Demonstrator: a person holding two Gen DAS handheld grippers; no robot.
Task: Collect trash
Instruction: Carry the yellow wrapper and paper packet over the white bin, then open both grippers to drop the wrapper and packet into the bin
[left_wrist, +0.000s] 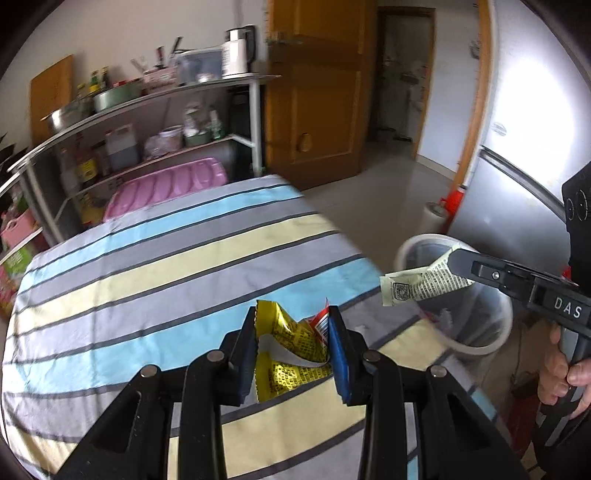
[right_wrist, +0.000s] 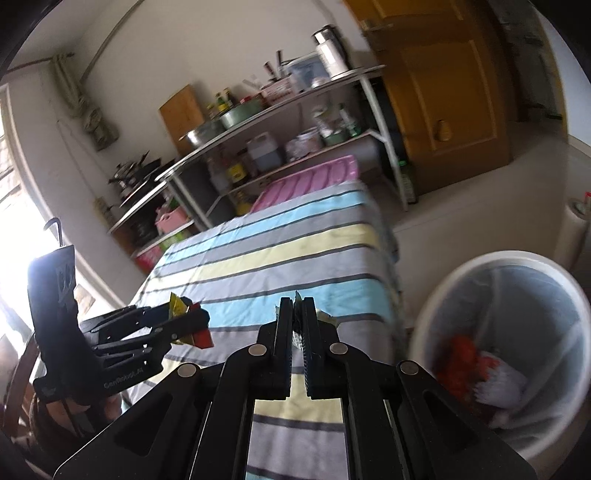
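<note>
Your bin (right_wrist: 517, 295), a white round one lined with a clear bag, is sitting on the floor just beside the table's corner and is holding red and white scraps (right_wrist: 476, 373). Your left gripper (left_wrist: 293, 332) is pinching a crumpled yellow wrapper (left_wrist: 288, 343) above the striped cloth (left_wrist: 147, 258), while your right gripper (right_wrist: 297, 314) is clamping a pale printed wrapper (left_wrist: 424, 286) that is hanging over the bin's near rim. Behind the table a metal shelf (left_wrist: 147, 103) is carrying pots, bottles and a kettle (left_wrist: 238, 51), with a wooden door (left_wrist: 317, 92) and a silver fridge (left_wrist: 517, 166) flanking the tiled floor.
</note>
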